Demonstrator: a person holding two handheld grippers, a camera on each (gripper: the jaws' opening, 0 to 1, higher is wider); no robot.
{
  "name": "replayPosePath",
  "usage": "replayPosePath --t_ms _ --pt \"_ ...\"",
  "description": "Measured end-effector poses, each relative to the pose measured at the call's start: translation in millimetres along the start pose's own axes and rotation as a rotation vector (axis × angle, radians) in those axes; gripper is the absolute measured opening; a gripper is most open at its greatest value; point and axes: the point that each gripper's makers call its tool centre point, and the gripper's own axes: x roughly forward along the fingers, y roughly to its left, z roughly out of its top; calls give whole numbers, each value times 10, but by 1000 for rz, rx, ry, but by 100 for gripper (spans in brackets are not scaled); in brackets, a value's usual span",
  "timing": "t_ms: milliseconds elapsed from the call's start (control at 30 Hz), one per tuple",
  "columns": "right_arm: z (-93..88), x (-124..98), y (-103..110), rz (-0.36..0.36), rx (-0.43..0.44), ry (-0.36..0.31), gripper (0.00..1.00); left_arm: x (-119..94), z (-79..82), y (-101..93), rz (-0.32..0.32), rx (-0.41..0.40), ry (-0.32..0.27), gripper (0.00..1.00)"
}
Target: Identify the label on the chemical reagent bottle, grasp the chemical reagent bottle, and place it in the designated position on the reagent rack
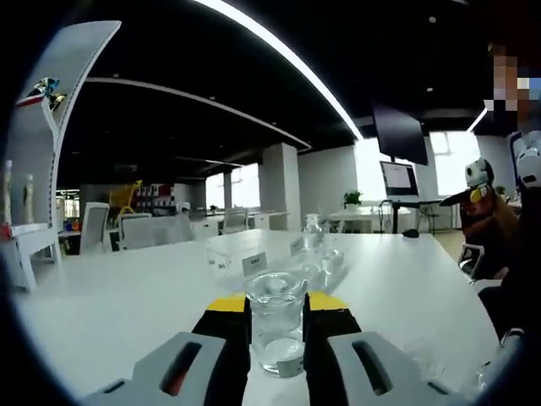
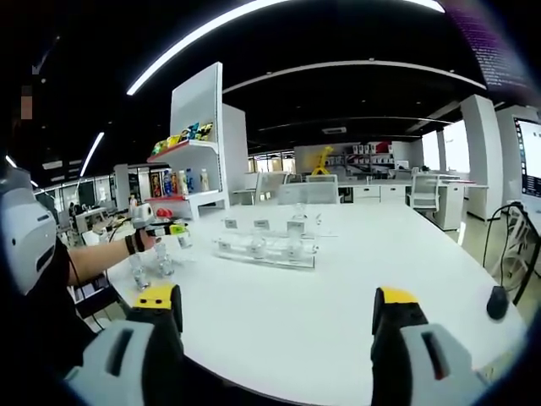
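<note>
Slippage is the risk: left tongs pinch the clear reagent bottle apparently near its base; right tongs wide, rack well apart.

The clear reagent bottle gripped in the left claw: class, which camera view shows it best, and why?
The left gripper view: the reagent bottle stands close up between the left claw's jaws. In the right gripper view it is a small, distant shape below the person's hand, details unreadable.
</note>
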Motion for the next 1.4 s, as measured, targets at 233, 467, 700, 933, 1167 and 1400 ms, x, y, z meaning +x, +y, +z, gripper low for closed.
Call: replayPosePath --t_ms 233,467,700,933,1167,1400 --pt "2 -7 -10 -1 0 -2 89 15 205 -49 0 12 -9 23" --pt "6 -29 -23 -3 0 -6 89 37 402 -119 14 34 -5 23" --pt "5 -34 -24 -3 2 -9 89 75 644 -258 3 42 -21 23" --pt "-5 -48 -19 -3 6 -11 89 122 788 -326 -4 22 -9 23" --pt "-2 -59 -14 -5 6 -14 89 159 926 -338 7 52 10 23" --pt "-11 -49 2 -4 2 -9 89 219 1105 -308 4 35 -5 23"
